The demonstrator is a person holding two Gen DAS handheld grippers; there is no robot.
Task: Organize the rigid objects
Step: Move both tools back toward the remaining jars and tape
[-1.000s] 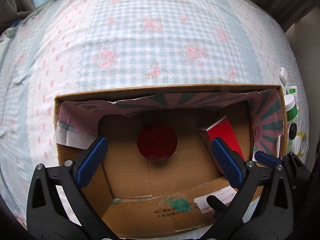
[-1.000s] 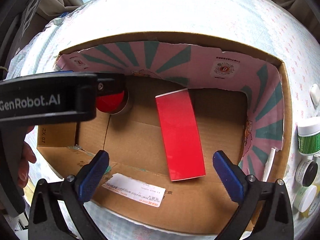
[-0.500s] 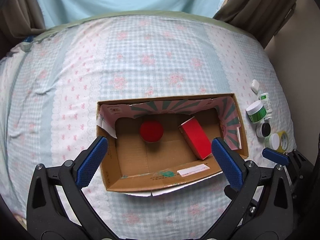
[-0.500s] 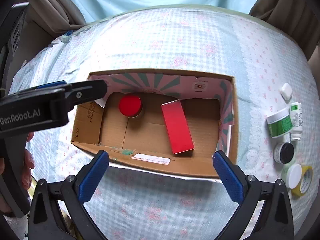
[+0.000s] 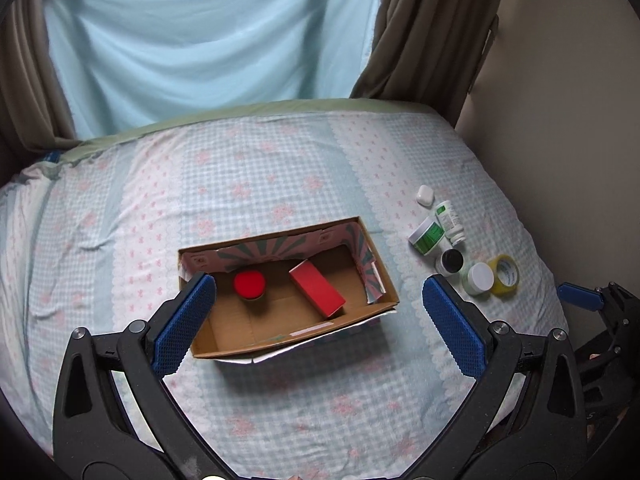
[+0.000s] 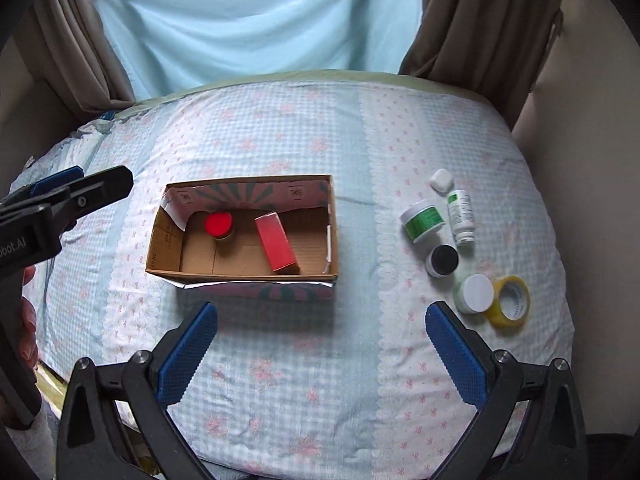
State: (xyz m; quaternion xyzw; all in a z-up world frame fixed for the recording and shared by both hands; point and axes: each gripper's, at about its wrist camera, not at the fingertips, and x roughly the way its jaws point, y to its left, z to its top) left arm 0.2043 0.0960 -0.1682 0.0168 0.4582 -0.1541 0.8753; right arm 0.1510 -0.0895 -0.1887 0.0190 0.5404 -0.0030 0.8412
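An open cardboard box (image 5: 384, 280) (image 6: 334, 232) lies on the bed. Inside it are a red-lidded jar (image 5: 249, 285) (image 6: 219, 225) and a red carton (image 5: 317, 289) (image 6: 277, 249). To its right lie a green-labelled jar (image 5: 428, 236) (image 6: 422, 221), a white bottle (image 5: 450, 222) (image 6: 461, 216), a black-lidded jar (image 5: 450, 262) (image 6: 442, 261), a white-lidded jar (image 5: 478, 278) (image 6: 474, 293), a yellow tape roll (image 5: 505, 275) (image 6: 512, 301) and a small white case (image 5: 425, 195) (image 6: 441, 180). My left gripper (image 5: 320, 324) and right gripper (image 6: 320, 350) are open, empty, held high above the bed.
The bed has a blue checked floral sheet (image 5: 280, 168) (image 6: 280, 128). Brown curtains (image 5: 424, 32) and a light blue drape (image 5: 208, 40) hang behind it. A beige wall (image 5: 568, 120) runs along the right side.
Both grippers have pulled up and back from inside the box, so the whole bed and the loose items on the right now show. Both stay open.
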